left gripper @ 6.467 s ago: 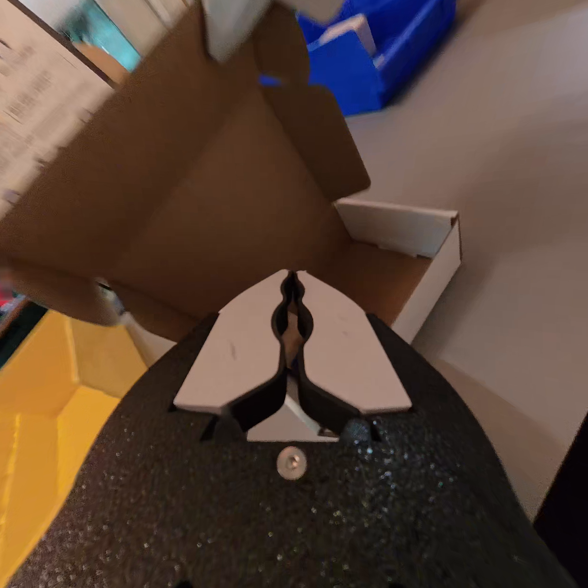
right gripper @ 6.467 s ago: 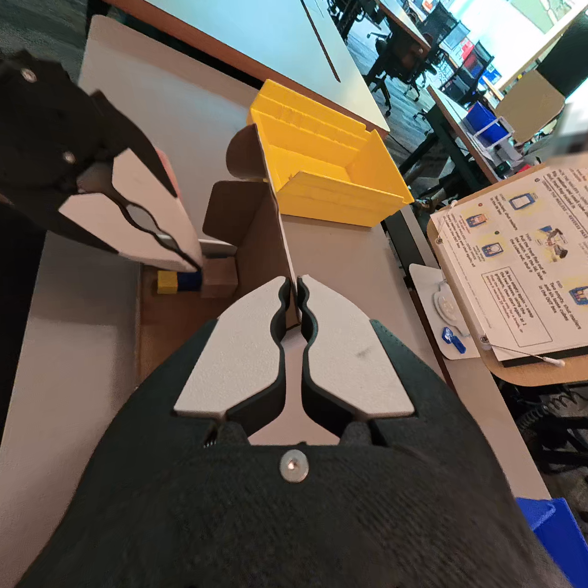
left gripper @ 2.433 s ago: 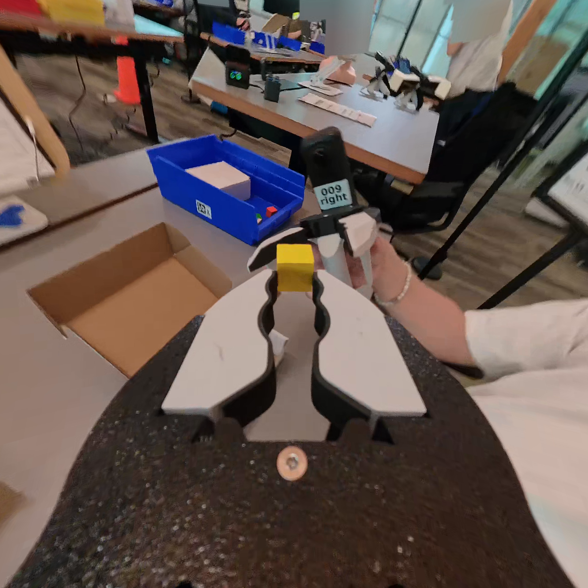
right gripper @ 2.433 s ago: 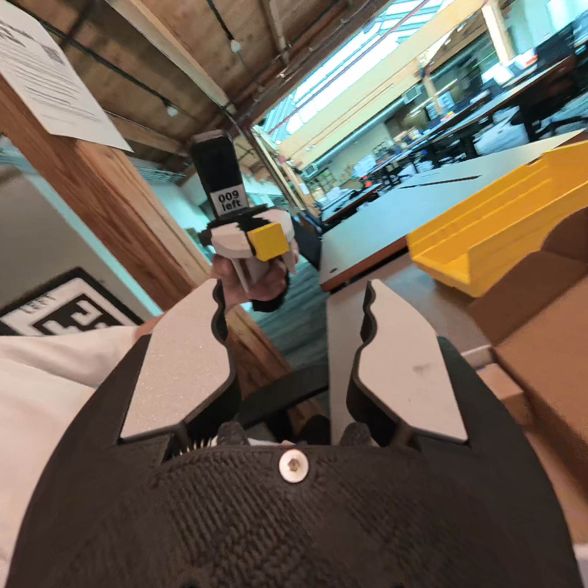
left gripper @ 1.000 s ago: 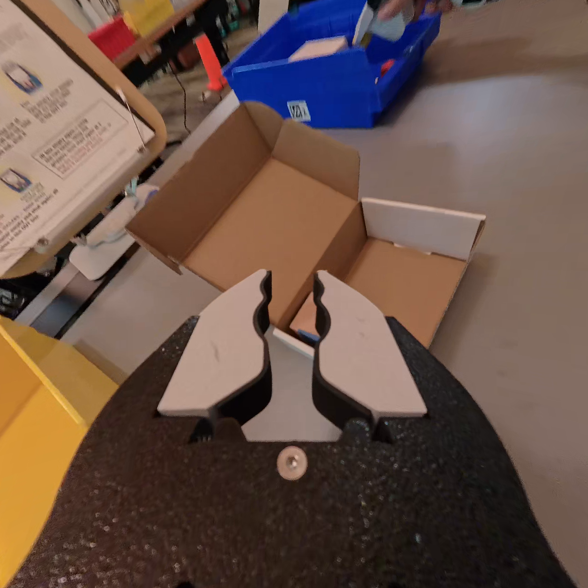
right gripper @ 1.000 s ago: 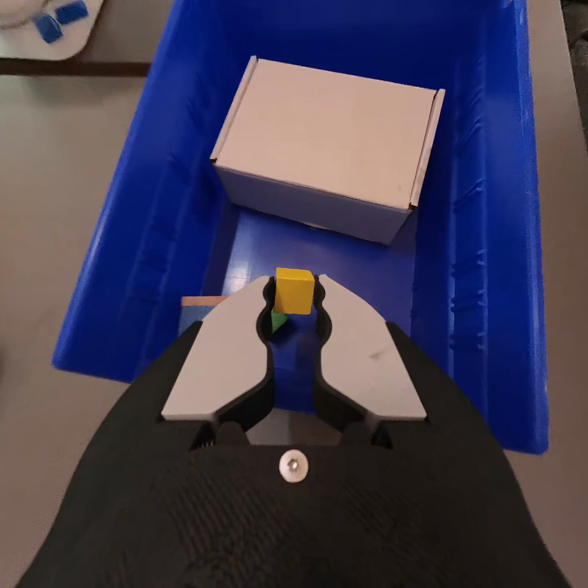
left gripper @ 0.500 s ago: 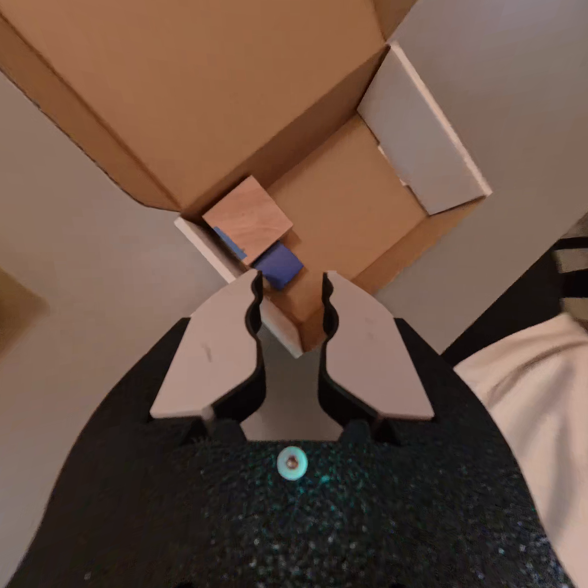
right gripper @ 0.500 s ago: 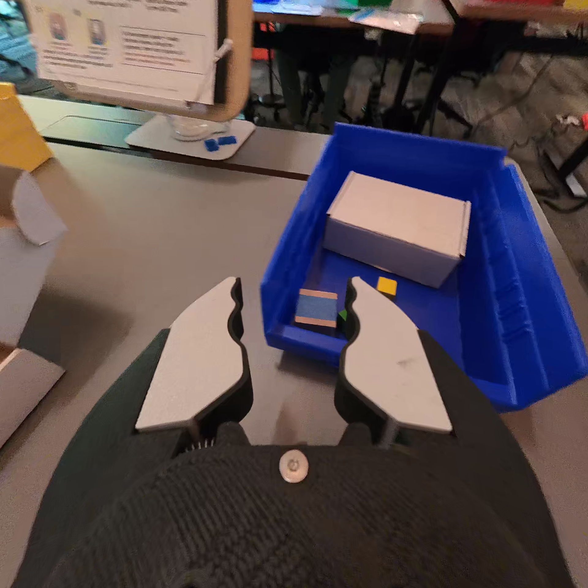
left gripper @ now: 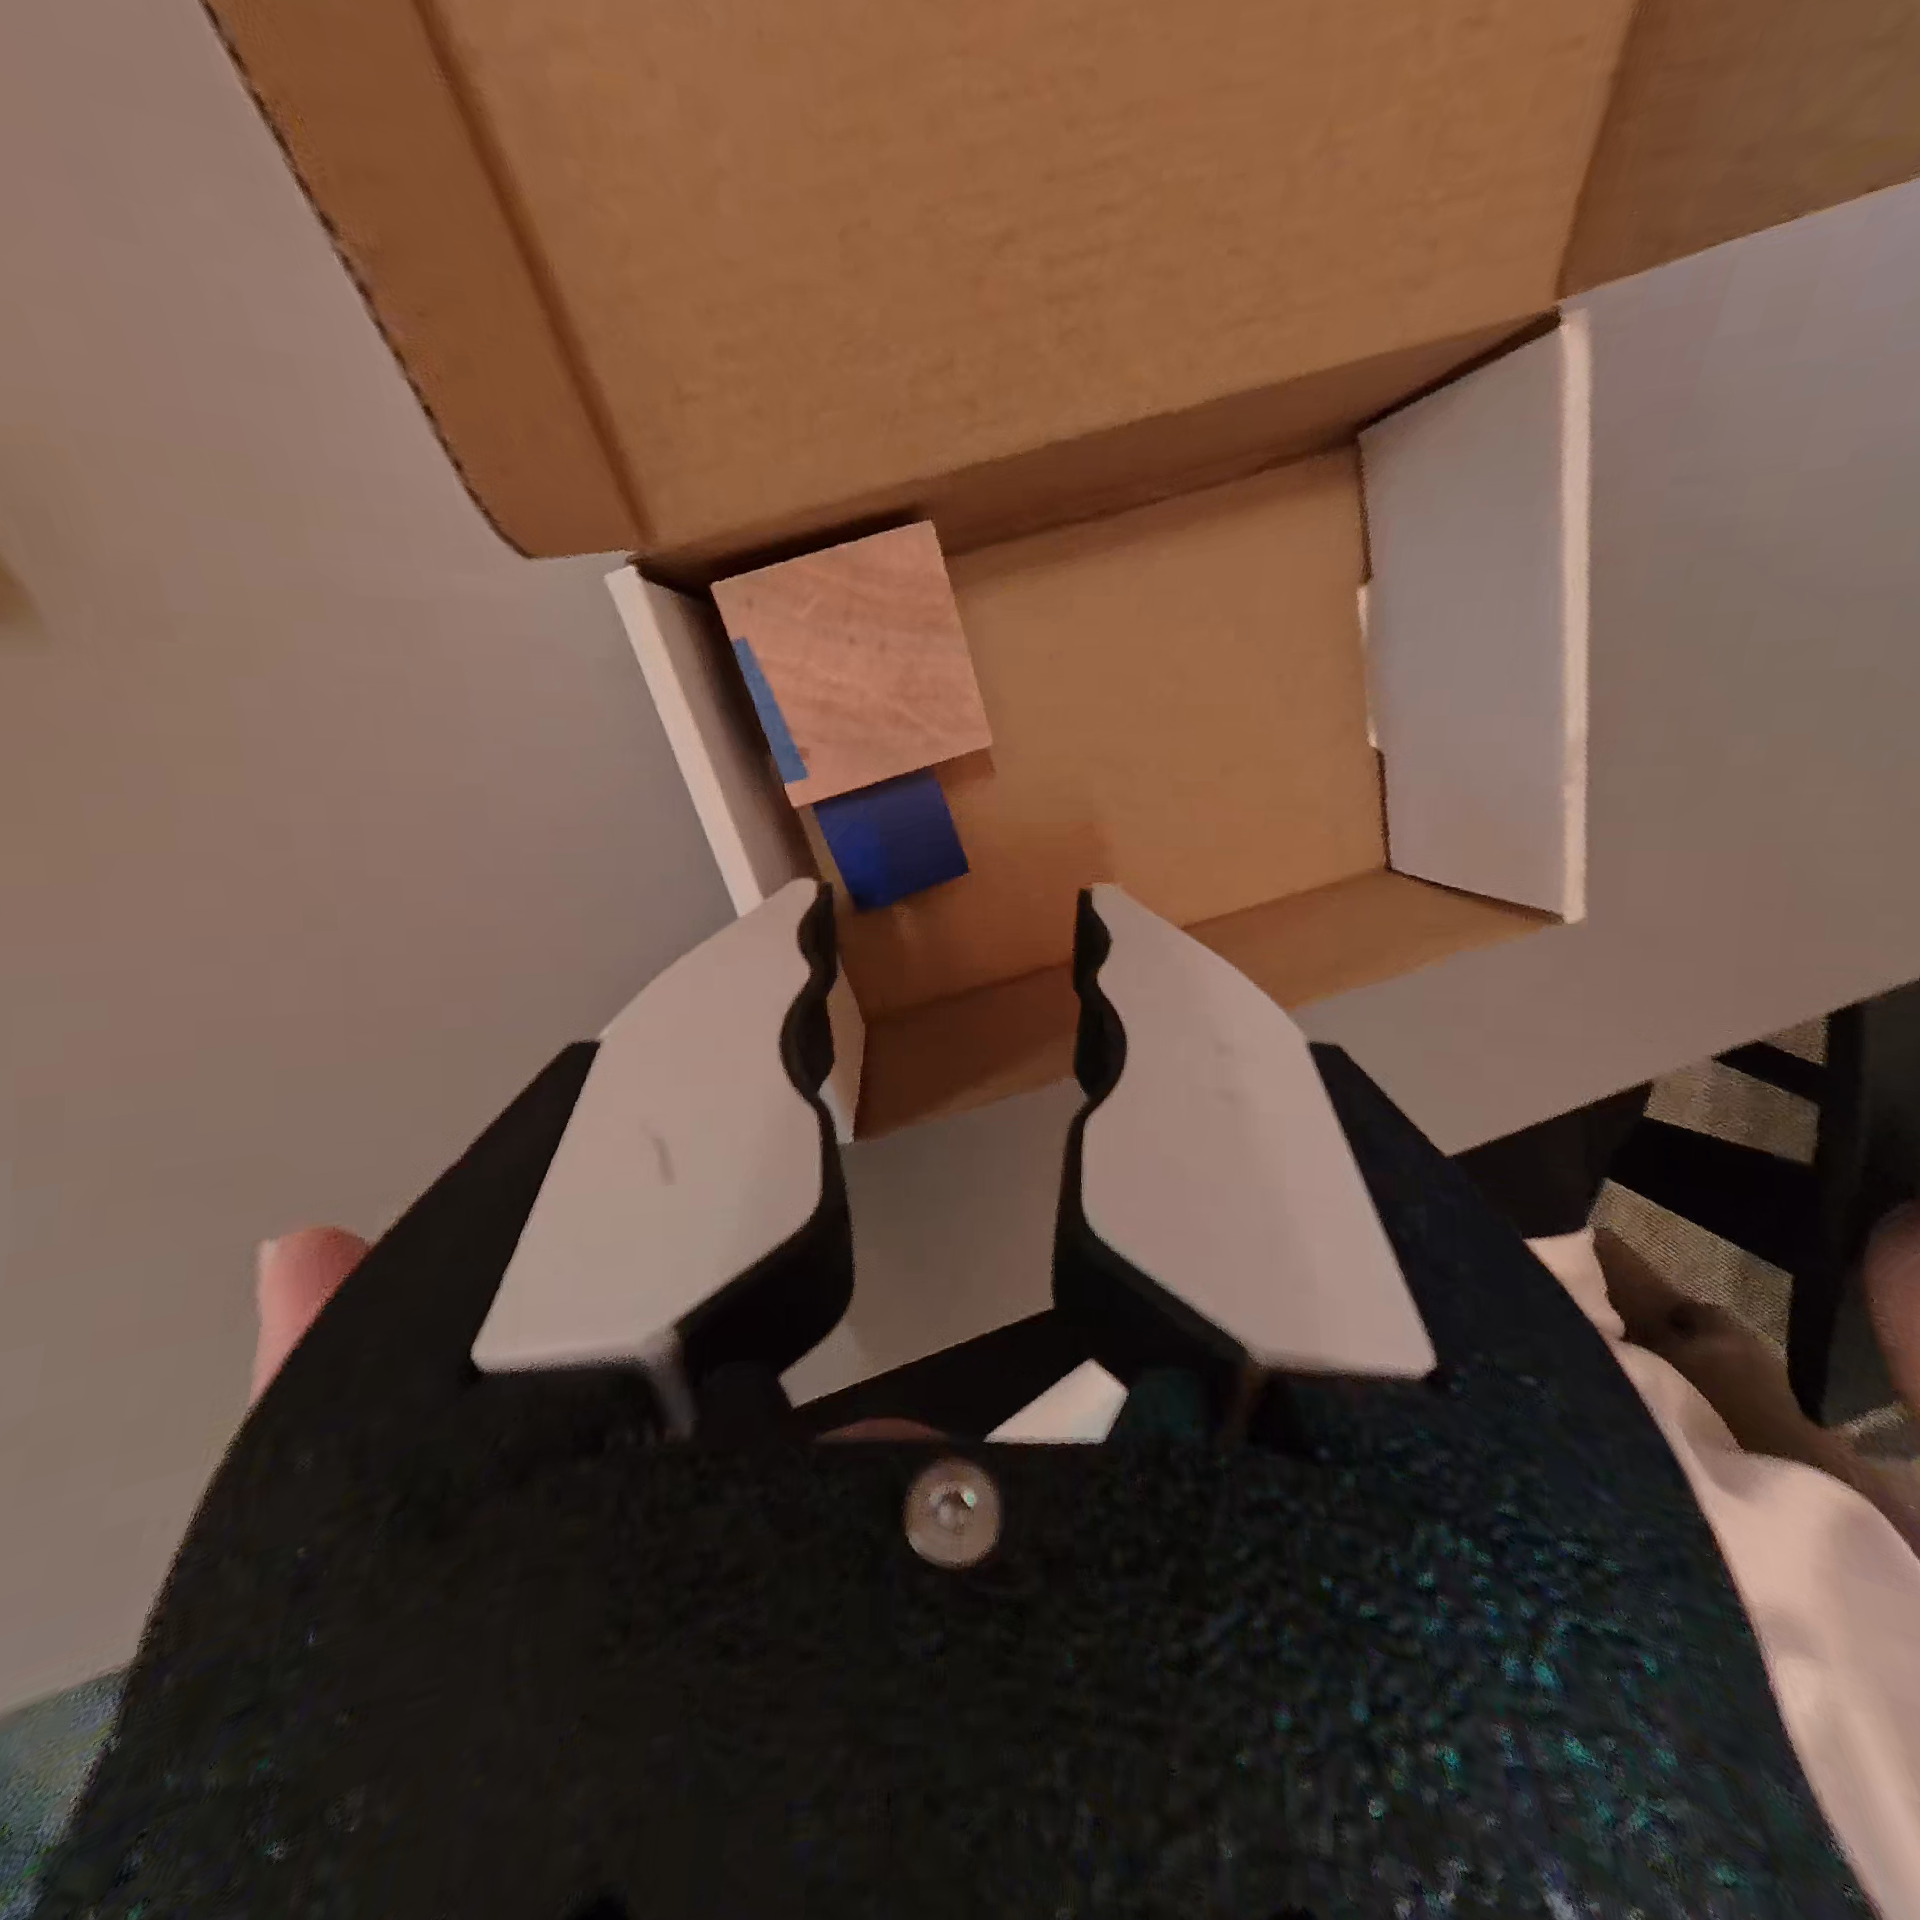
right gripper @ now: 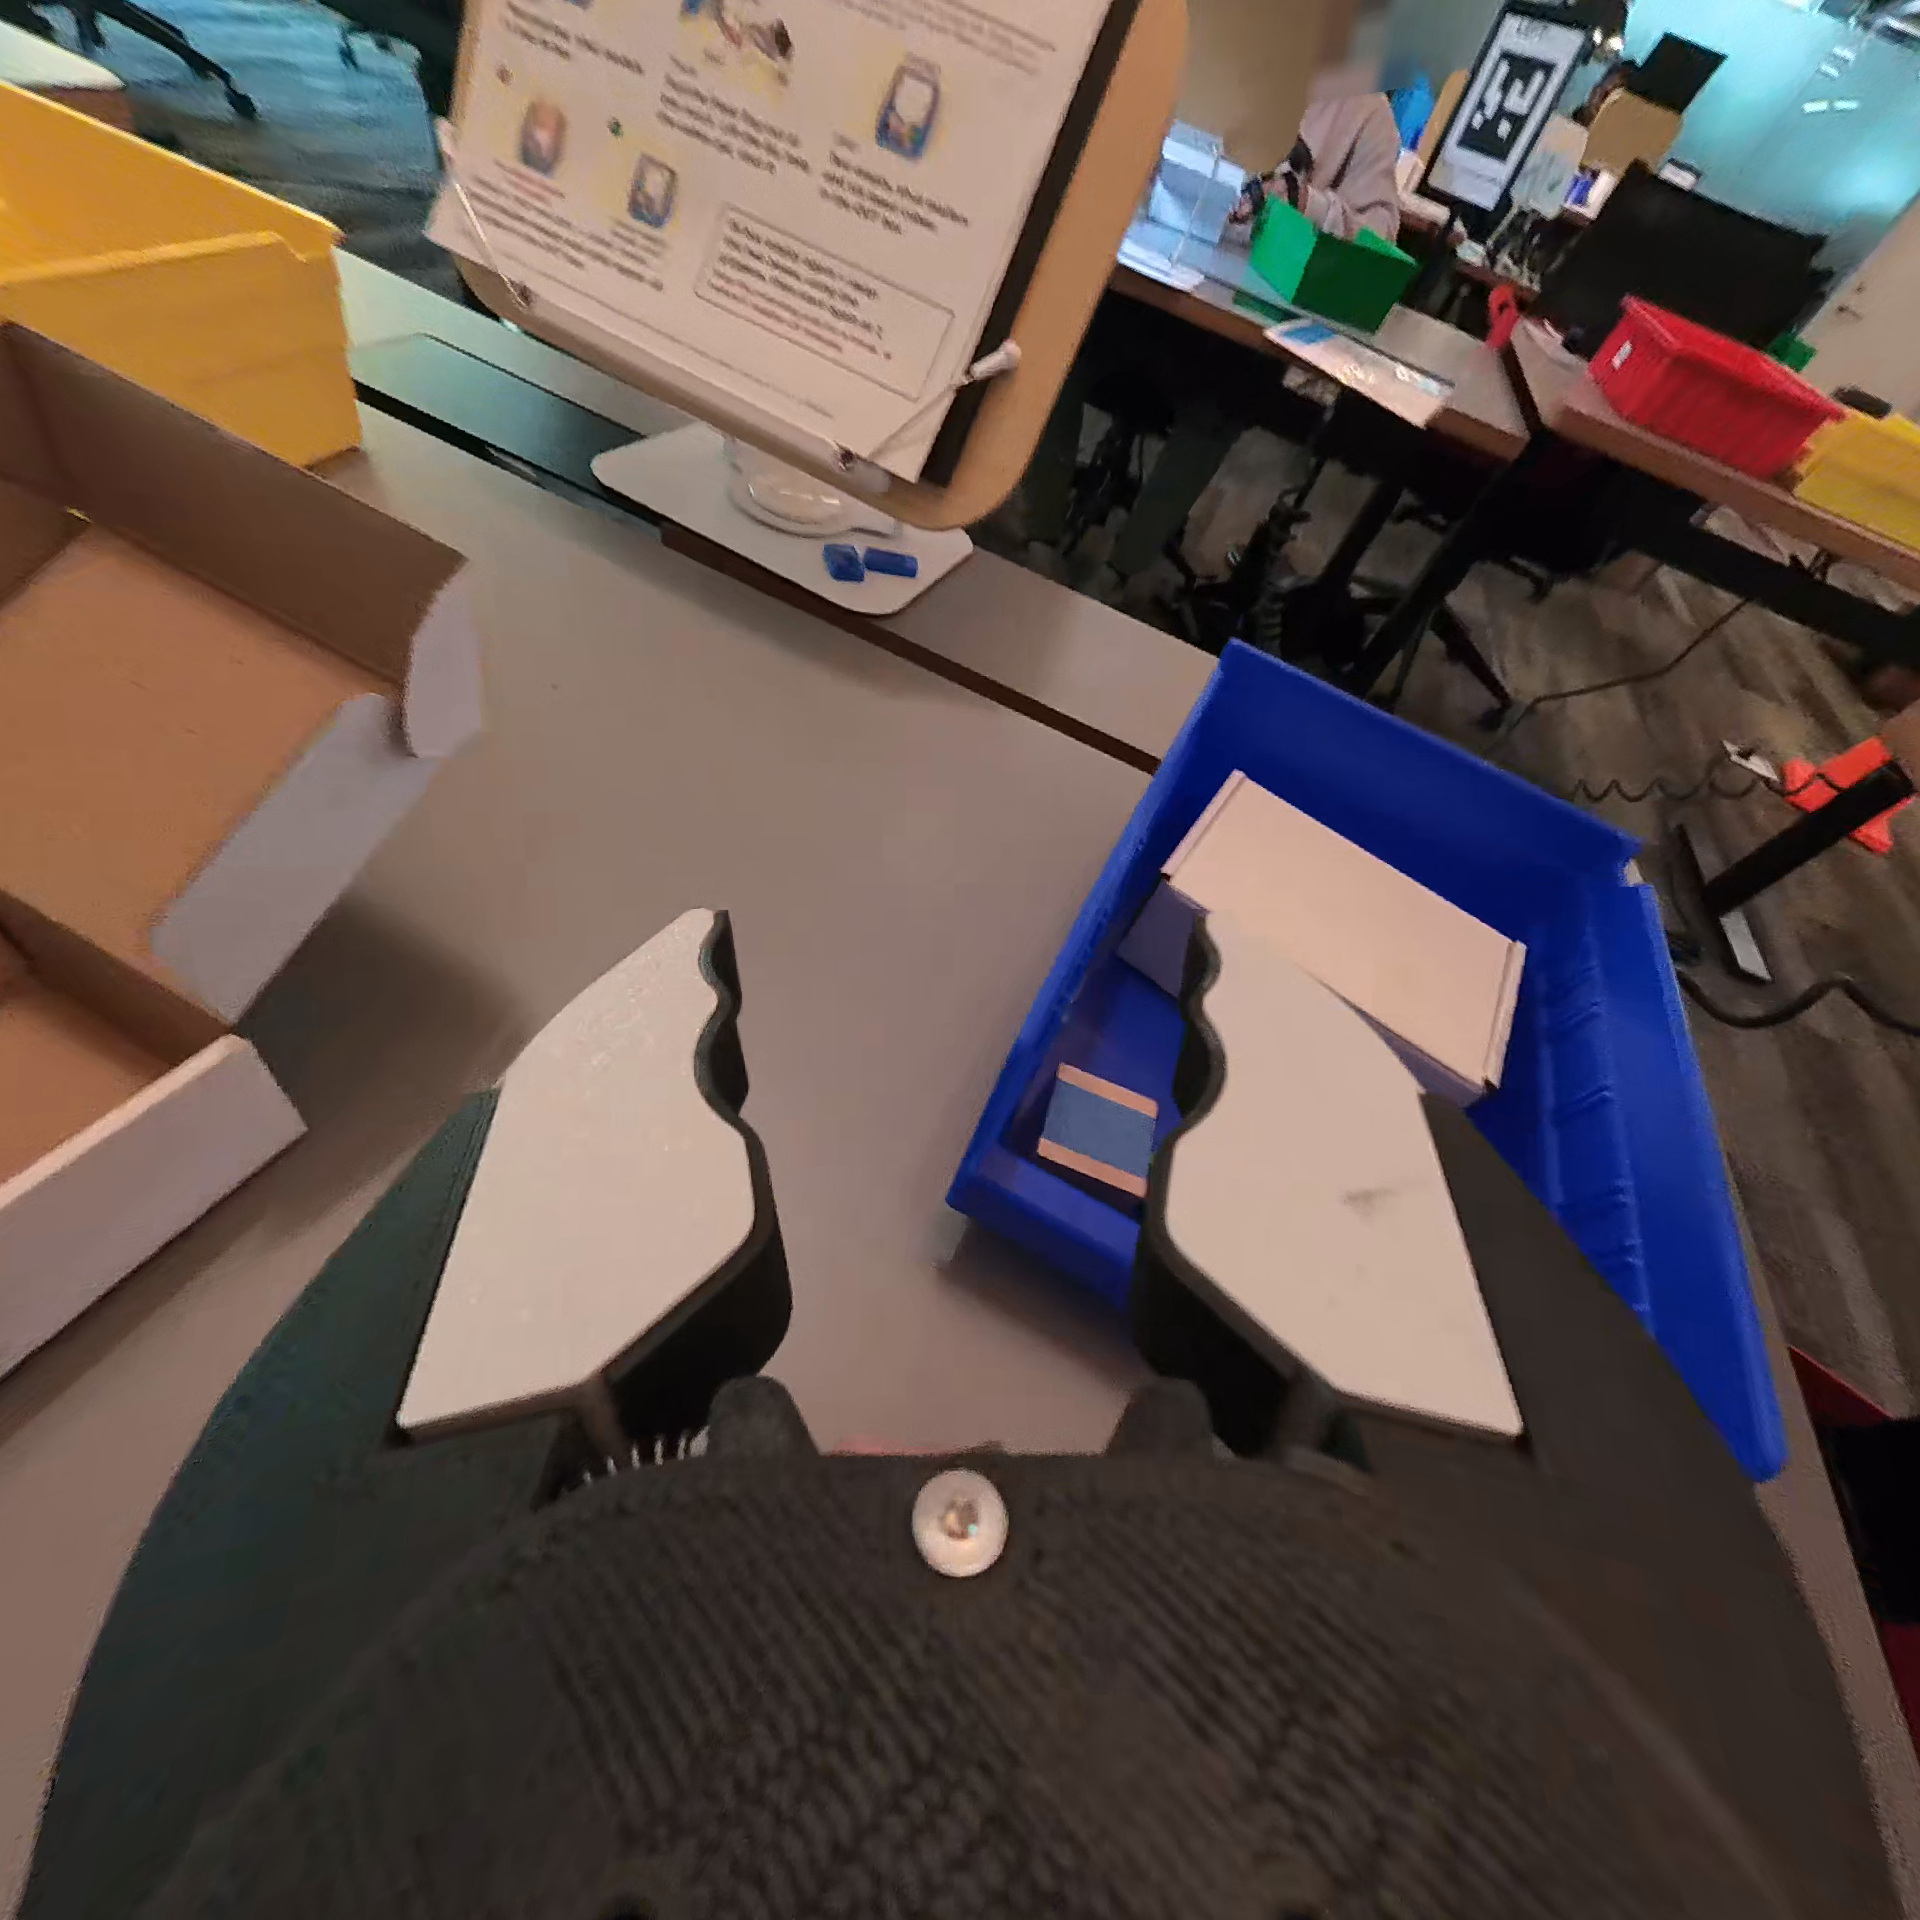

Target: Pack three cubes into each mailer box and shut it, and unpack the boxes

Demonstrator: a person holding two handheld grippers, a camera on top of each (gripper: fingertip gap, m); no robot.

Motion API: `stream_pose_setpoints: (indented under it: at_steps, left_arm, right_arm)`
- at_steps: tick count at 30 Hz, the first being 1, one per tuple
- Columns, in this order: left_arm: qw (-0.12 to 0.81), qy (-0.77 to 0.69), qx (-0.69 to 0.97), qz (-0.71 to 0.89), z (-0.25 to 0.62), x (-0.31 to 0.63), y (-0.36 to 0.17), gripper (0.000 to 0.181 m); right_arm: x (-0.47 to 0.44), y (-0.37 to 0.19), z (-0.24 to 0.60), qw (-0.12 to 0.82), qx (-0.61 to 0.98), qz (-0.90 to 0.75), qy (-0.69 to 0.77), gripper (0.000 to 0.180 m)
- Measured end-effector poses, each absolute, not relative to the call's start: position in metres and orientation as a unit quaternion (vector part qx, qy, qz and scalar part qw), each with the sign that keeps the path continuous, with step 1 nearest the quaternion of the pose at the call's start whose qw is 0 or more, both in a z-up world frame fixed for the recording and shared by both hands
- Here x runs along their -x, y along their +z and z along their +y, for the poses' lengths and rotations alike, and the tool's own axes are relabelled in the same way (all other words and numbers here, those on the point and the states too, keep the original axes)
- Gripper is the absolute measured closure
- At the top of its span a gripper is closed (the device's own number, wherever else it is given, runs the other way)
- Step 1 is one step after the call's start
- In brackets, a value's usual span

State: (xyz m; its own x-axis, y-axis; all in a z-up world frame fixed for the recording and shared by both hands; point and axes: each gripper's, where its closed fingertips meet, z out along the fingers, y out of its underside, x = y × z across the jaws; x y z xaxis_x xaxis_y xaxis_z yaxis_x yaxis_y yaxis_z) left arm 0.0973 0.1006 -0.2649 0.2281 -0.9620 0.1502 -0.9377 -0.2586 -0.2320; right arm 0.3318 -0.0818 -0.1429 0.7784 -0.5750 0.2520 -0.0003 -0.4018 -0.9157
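An open mailer box [left gripper: 1475,665] lies below my left gripper [left gripper: 951,909], its lid folded back. Inside, against its left wall, sit a large wooden cube [left gripper: 857,660] with a blue face and a small blue cube [left gripper: 894,844]. My left gripper is open and empty, just above the box's near corner. My right gripper [right gripper: 961,940] is open and empty over the table, left of a blue bin [right gripper: 1579,1049]. The bin holds a shut white mailer box [right gripper: 1351,925] and a wooden cube with a blue face [right gripper: 1099,1132]. The open box also shows at the left of the right wrist view [right gripper: 135,1132].
A yellow bin [right gripper: 177,281] stands at the back left. An instruction board on a white stand [right gripper: 790,208] stands behind the table. The table's front edge [left gripper: 1662,1049] runs just right of the open box. Other desks, bins and a person are far behind.
My left gripper has come closer over the open box and turned. My right gripper has opened wider and drawn back leftward from the blue bin, where it let the yellow cube go.
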Motion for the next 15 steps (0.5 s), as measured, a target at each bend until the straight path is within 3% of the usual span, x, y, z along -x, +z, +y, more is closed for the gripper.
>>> stream_pose_setpoints:
  at_steps: [1,5,15]
  left_arm:
    - [0.049,-0.117,0.785,0.606,0.1,-0.098,-0.266,0.137]
    - [0.057,-0.055,0.773,0.63,0.095,-0.095,-0.273,0.129]
    - [0.053,-0.014,0.801,0.597,0.098,-0.093,-0.29,0.137]
  right_arm:
    - [-0.329,-0.14,-0.08,0.522,0.787,0.178,-0.275,0.098]
    - [-0.322,-0.136,-0.078,0.521,0.789,0.161,-0.281,0.095]
    - [-0.316,-0.132,-0.074,0.522,0.791,0.139,-0.289,0.096]
